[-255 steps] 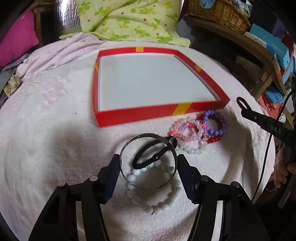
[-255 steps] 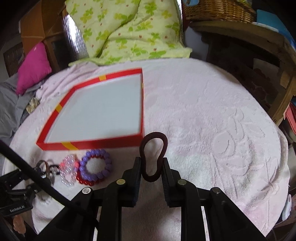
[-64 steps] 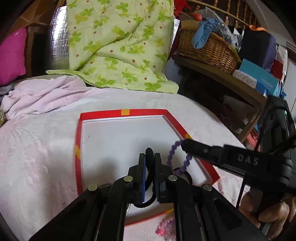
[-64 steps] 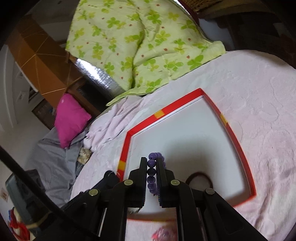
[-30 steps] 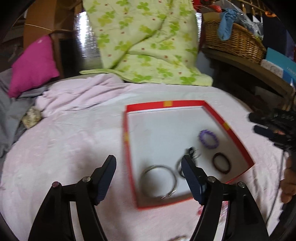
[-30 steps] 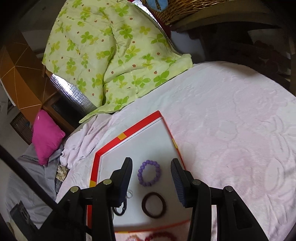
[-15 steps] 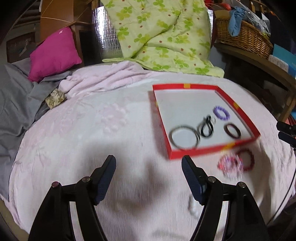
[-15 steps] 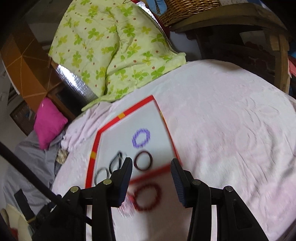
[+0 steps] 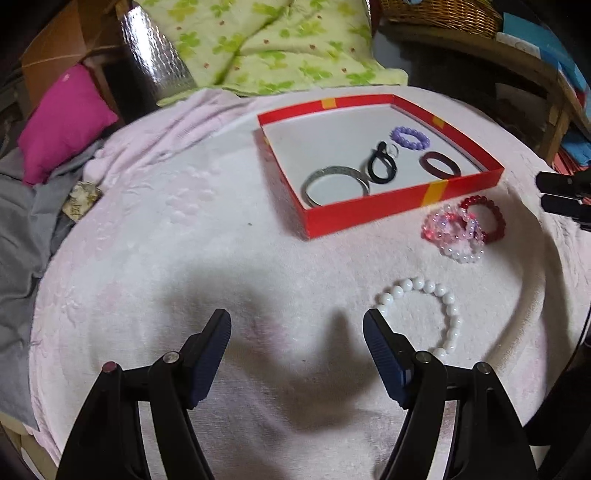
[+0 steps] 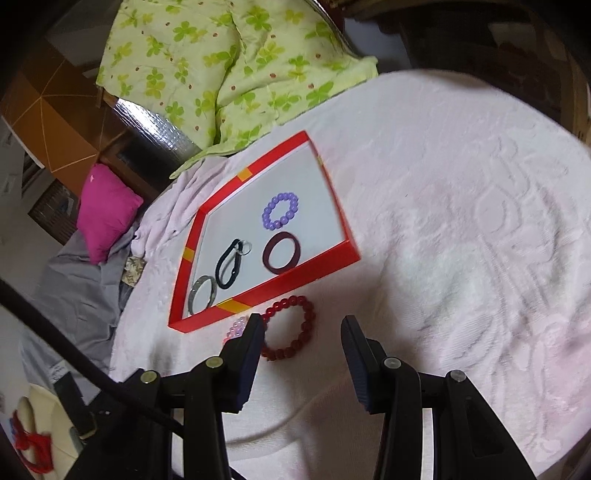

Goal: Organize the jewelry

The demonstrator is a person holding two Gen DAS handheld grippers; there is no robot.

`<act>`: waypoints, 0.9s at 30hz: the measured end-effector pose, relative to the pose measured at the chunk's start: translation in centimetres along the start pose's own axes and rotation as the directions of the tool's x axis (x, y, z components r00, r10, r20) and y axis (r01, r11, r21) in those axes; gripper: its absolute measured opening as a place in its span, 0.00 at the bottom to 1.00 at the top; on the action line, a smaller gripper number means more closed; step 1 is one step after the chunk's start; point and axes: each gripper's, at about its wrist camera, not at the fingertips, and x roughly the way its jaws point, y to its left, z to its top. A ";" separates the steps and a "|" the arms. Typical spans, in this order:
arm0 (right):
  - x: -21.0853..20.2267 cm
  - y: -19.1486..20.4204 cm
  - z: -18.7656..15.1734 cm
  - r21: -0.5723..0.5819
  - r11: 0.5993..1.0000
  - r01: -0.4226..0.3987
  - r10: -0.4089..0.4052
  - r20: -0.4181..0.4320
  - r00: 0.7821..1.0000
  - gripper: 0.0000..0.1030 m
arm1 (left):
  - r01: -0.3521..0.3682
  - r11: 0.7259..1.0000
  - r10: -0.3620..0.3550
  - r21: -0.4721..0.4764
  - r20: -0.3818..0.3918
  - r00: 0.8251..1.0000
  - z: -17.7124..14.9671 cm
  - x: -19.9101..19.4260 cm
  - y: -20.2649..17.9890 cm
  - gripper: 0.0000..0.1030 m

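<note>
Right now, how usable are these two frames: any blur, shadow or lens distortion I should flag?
Left wrist view: strong fisheye bending with dark corners; a soft shadow falls on the blanket between the open jaws; the red tray and white bead bracelet read clearly. Right wrist view: slight motion smear along the tray's edge and the blanket's pattern; the red bead bracelet stays legible.

Quilt [image 9: 266, 48]: green, clover print, bunched beyond the cloth
Cushion [image 9: 62, 118]: magenta, far left
Basket [image 9: 439, 13]: wicker, on wooden shelf
Sheet [image 10: 77, 295]: grey, crumpled
</note>
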 end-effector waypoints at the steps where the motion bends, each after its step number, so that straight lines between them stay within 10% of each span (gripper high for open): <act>1: 0.4 0.2 0.0 0.003 1.000 -0.008 0.008 -0.013 1.000 0.46 | 0.014 1.000 -0.014 0.000 -0.007 1.000 0.0 0.1 -0.1 0.73; 27: 6.7 4.5 -2.7 -0.053 0.996 -0.073 0.060 -0.215 0.975 0.28 | 0.023 0.997 -0.027 -0.068 -0.056 0.998 0.0 0.5 1.0 0.73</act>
